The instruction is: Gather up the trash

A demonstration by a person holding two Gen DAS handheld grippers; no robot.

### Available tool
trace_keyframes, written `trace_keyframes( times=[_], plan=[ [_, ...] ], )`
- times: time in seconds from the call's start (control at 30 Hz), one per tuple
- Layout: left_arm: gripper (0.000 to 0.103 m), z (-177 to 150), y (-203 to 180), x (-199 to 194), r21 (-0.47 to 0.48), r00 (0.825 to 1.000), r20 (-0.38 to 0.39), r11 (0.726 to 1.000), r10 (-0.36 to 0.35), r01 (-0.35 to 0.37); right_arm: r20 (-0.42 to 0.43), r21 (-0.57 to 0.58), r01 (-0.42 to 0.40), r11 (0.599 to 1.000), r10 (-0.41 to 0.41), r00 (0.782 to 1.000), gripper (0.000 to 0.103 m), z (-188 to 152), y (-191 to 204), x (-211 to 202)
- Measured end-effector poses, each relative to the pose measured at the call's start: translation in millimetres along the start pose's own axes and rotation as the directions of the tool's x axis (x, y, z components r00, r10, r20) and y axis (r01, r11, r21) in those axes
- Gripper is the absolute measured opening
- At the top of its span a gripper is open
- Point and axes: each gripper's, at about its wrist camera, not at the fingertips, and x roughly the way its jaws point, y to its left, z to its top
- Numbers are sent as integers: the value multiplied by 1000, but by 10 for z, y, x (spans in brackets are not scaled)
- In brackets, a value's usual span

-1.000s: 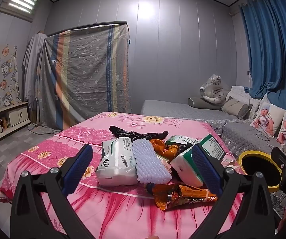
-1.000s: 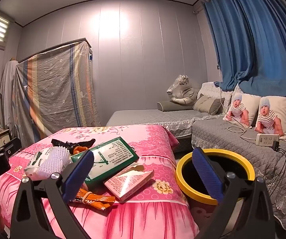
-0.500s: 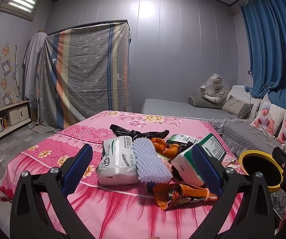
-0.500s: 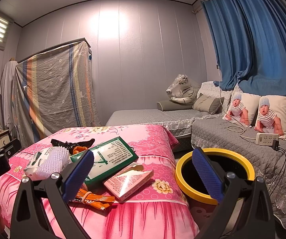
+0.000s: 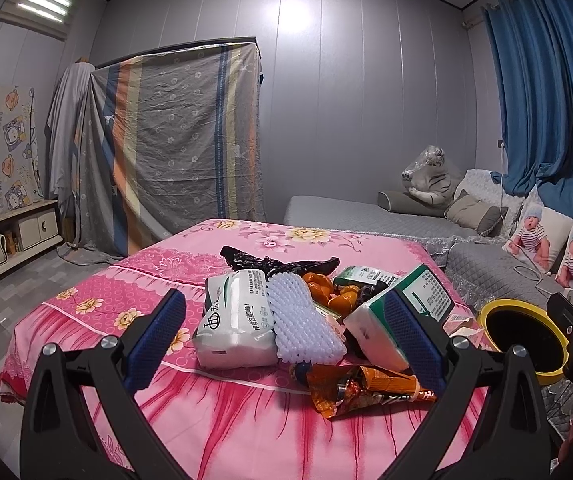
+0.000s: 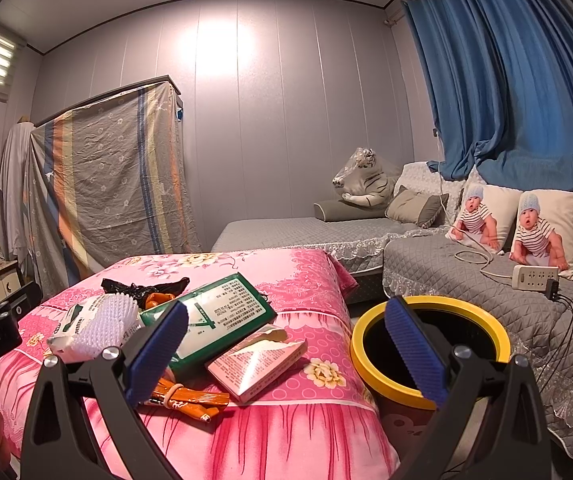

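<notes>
A pile of trash lies on the pink floral table: a white tissue pack, white foam netting, orange peels, a black bag, a green-and-white carton and an orange snack wrapper. My left gripper is open and empty, just short of the pile. My right gripper is open and empty, over a pink box beside the green carton. The yellow-rimmed bin stands right of the table.
A grey sofa with baby-print cushions and a power strip runs behind the bin. A draped wardrobe stands at the back. A low cabinet is on the left.
Both grippers stay open and nearly still; the left view has shifted very slightly.
</notes>
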Motion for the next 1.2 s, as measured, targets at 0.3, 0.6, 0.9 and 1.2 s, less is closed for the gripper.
trace_keyframes(
  times=[0.3, 0.6, 0.9, 1.2],
  plan=[
    [95, -35, -13, 3, 1, 1000, -3, 1000, 1, -1, 0, 2, 4, 1000, -4, 1000, 95, 0, 1, -4],
    [95, -61, -14, 47, 2, 1000, -9, 1000, 1, -1, -1, 3, 3, 1000, -3, 1000, 95, -7, -9, -5],
    [95, -55, -16, 49, 2, 1000, -10, 1000, 1, -1, -2, 5, 4, 1000, -4, 1000, 95, -12, -10, -3],
    [95, -54, -15, 49, 2, 1000, -10, 1000, 0, 0, -3, 6, 3, 1000, -3, 1000, 95, -12, -17, -2]
  ],
)
